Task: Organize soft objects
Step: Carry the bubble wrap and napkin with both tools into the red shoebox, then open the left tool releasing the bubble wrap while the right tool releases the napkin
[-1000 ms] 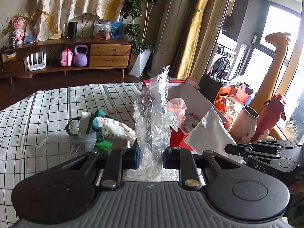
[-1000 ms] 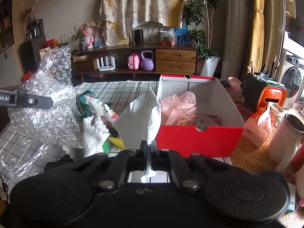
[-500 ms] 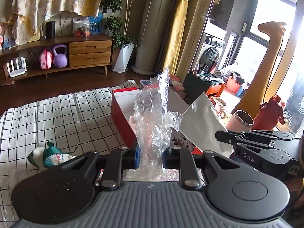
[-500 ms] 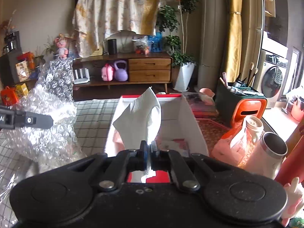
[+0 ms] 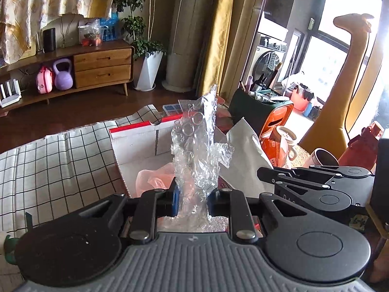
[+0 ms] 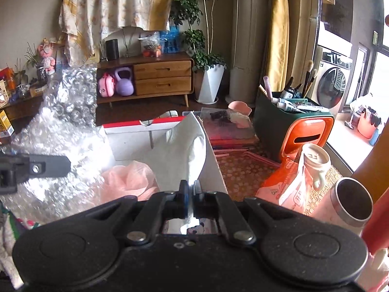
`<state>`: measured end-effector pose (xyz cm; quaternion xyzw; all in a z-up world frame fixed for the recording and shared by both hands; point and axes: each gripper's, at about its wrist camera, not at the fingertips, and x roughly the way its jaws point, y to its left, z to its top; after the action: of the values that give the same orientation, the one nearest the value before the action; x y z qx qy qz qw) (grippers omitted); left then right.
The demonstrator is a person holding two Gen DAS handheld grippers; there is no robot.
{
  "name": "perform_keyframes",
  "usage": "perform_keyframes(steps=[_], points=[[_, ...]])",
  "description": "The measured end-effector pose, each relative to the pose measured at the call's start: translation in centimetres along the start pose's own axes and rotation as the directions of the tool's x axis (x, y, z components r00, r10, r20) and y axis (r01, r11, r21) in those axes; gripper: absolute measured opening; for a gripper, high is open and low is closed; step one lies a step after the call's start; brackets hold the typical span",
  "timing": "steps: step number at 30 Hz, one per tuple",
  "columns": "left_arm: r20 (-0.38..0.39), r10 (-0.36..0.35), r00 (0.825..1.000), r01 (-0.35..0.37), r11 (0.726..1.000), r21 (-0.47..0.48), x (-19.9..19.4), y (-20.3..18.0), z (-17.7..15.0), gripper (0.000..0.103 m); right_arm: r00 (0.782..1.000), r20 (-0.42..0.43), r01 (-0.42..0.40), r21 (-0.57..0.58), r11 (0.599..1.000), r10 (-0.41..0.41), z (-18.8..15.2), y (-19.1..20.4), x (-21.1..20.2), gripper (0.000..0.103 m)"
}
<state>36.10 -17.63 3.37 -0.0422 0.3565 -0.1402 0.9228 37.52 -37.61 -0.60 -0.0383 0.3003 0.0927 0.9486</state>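
Observation:
My left gripper (image 5: 193,194) is shut on a crumpled sheet of clear bubble wrap (image 5: 197,146), which stands up between its fingers over the open red-and-white box (image 5: 136,129). A pink mesh bundle (image 5: 155,177) lies inside the box below it. My right gripper (image 6: 190,189) is shut on a white paper sheet (image 6: 180,150) that hangs over the box's right wall. In the right wrist view the bubble wrap (image 6: 60,126) fills the left side, with a left finger (image 6: 48,166) in front of it. The right gripper (image 5: 267,176) shows side-on at the left view's right edge.
The box sits at the right end of a checked cloth (image 5: 48,165). Beyond its right wall stand a green bin of brushes (image 6: 291,116), an orange bin (image 6: 308,136), a white mug (image 6: 316,160) and a steel cup (image 6: 352,199). A tall giraffe figure (image 5: 352,73) stands by the window.
Both grippers have swung right, away from the toys on the cloth, and now hang over the box. Each keeps its hold: bubble wrap on the left, white sheet on the right.

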Motion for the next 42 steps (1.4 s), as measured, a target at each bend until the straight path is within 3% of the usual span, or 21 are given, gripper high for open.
perform_keyframes(steps=[9, 25, 29, 36, 39, 42], points=[[-0.104, 0.011, 0.994, -0.008, 1.000, 0.029, 6.3, -0.6, -1.4, 0.021, 0.994, -0.108, 0.021, 0.022, 1.000, -0.019, -0.3, -0.2, 4.6, 0.003], [-0.243, 0.035, 0.969, -0.025, 0.999, 0.047, 11.7, 0.3, -3.4, 0.021, 0.976, -0.219, -0.006, -0.007, 1.000, 0.004, -2.0, 0.5, 8.0, 0.003], [-0.255, 0.038, 0.966, -0.025, 0.998, 0.056, 12.1, 0.1, -3.7, 0.021, 0.972, -0.235, -0.016, -0.016, 1.000, 0.011, -2.4, 0.5, 8.2, 0.014], [-0.256, 0.031, 0.966, -0.024, 0.999, 0.033, 11.8, 0.2, -3.7, 0.021, 0.969, -0.243, -0.040, -0.028, 0.999, 0.032, -2.6, 0.4, 7.7, 0.022], [-0.235, 0.042, 0.971, -0.032, 0.998, 0.047, 11.1, 0.1, -3.6, 0.023, 0.968, -0.245, -0.065, -0.031, 0.997, 0.055, -2.6, 0.3, 7.3, 0.029], [-0.224, 0.050, 0.973, -0.040, 0.998, 0.048, 10.5, 0.3, -3.5, 0.023, 0.969, -0.238, -0.071, -0.046, 0.996, 0.058, -2.6, 0.3, 6.7, 0.044]])
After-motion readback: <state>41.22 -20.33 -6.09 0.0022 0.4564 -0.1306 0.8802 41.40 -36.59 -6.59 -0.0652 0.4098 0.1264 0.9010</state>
